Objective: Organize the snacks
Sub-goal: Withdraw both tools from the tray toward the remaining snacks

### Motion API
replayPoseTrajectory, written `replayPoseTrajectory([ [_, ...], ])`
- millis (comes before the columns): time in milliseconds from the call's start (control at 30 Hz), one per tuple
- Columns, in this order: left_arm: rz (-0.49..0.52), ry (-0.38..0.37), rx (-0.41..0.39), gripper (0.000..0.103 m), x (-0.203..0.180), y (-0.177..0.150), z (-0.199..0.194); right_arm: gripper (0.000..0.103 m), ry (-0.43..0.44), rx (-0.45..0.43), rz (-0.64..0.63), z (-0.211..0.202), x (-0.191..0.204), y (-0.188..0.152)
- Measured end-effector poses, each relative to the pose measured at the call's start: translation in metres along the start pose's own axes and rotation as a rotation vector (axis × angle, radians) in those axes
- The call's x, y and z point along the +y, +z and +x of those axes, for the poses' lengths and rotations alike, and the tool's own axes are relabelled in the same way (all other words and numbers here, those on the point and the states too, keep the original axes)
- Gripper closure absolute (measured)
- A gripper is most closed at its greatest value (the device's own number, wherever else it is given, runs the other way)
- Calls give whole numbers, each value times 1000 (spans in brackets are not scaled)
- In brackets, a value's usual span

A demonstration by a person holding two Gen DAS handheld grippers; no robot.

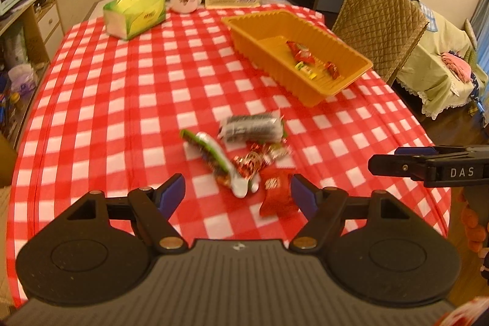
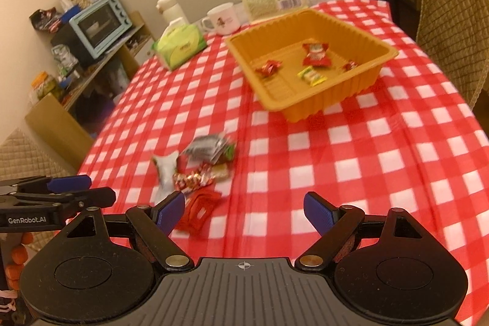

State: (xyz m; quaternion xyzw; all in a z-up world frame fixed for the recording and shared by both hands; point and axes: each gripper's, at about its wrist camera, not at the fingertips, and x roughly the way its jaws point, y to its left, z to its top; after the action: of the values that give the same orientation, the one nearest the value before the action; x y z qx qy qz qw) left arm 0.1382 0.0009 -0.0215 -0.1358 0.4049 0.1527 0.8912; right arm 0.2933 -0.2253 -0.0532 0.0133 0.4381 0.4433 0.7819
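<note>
Snacks: loose pile of wrapped sweets and packets (image 1: 247, 155), lower centre, on the red-checked bench (image 1: 122, 112)
Tray: orange ribbed plastic tray (image 1: 351, 51), upper right, holding several wrapped sweets
Left claw (image 1: 238, 193): fingers apart, empty
Right claw (image 2: 244, 211): fingers apart, empty

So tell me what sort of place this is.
Most likely a home dining area: a table with a checked tablecloth, a toaster oven on cluttered shelves, and a padded chair.

A loose heap of wrapped snacks (image 1: 247, 155) lies on the checked cloth (red packet nearest, silver-black pack farthest). The orange tray (image 2: 351, 93) beyond holds four small wrapped sweets (image 2: 314, 54).
</note>
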Motion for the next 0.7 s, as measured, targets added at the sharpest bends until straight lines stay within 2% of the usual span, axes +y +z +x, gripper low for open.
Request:
replayPoseTrajectory([
  [400, -24, 11, 28, 29, 15, -15, -2, 19, 38, 72, -40, 29, 29, -14],
  [467, -26, 11, 31, 29, 17, -17, -2, 21, 43, 82, -52, 35, 36, -16],
  [700, -31, 15, 42, 29, 26, -23, 1, 39, 42, 122, -55, 59, 51, -18],
])
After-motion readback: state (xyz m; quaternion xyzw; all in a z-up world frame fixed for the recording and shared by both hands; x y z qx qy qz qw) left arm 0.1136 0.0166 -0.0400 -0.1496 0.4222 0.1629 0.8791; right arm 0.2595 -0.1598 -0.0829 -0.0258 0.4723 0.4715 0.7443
